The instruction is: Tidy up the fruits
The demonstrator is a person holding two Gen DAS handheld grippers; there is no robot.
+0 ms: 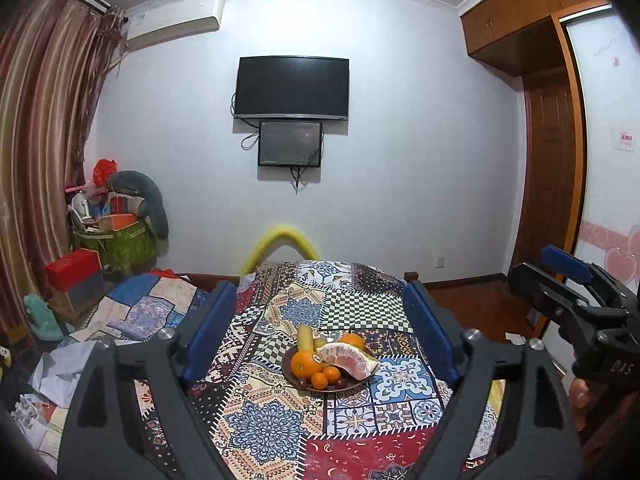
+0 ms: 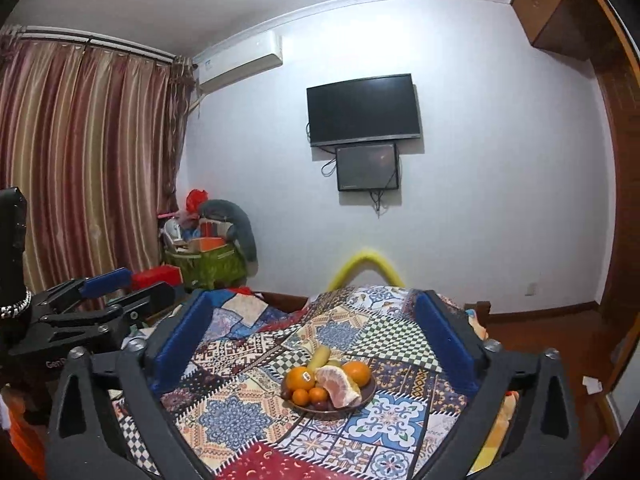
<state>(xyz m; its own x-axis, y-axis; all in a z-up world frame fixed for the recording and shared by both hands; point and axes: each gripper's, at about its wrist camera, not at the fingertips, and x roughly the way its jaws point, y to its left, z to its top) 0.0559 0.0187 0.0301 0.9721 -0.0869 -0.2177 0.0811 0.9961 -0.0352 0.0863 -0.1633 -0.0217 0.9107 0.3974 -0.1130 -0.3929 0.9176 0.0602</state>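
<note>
A brown plate point(image 1: 289, 376) of fruit sits low in the middle of both views, on a surface covered by a patchwork cloth point(image 1: 352, 308). On the plate lie a peeled pomelo segment point(image 1: 347, 359), a large orange point(image 1: 305, 363) with a small sticker too small to read, two small oranges point(image 1: 325, 376) in front of it, and another orange point(image 1: 352, 340) half hidden behind the pomelo. A yellow-green fruit point(image 1: 305, 337) stands at the back; its lower end is covered by the oranges and its kind is hard to tell. Dark small fruits point(image 1: 341, 382) peek from under the pile, mostly hidden.

The left gripper point(image 1: 320, 320) frames the plate with its jaws spread wide, nothing between them, the blue pads well clear of the fruit. The right gripper point(image 2: 320, 332) is likewise wide open and empty. At the right edge of the left view the other gripper is cut off by the frame, with part of a hand point(image 1: 580, 400) just showing below it.

A yellow arch point(image 1: 282, 240) behind the surface is blurred.
</note>
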